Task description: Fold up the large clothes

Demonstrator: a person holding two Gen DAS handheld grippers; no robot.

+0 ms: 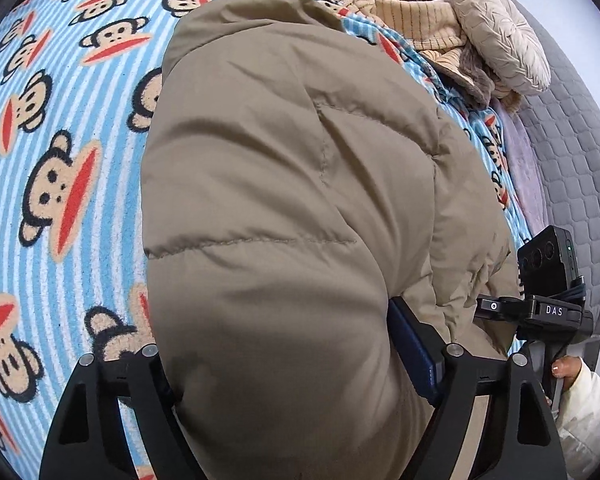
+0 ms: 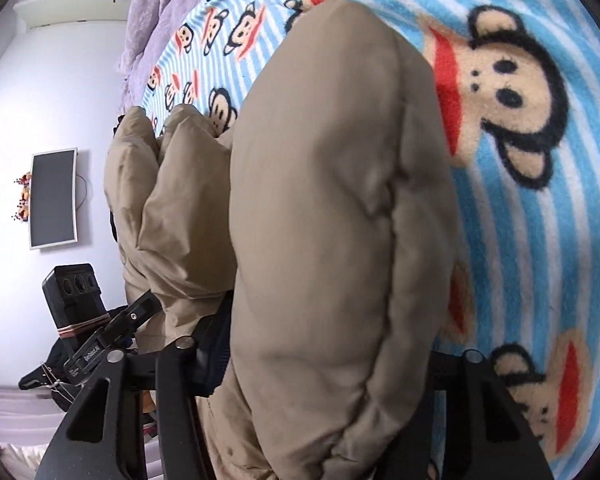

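Each hand-held gripper, left (image 1: 300,364) and right (image 2: 320,364), pinches the puffy tan coat (image 1: 284,184) above the monkey blanket (image 1: 60,160); lowering both evenly should keep the fold square.

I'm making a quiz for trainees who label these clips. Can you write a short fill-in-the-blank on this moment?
1. Both grippers are shut on a puffy jacket of ____ colour.
2. The striped blanket under it is printed with cartoon ____ faces.
3. In the left wrist view, a round ____ lies at the top right.
4. In the right wrist view, a dark ____ hangs on the white wall.

Missing words: tan; monkey; cushion; screen
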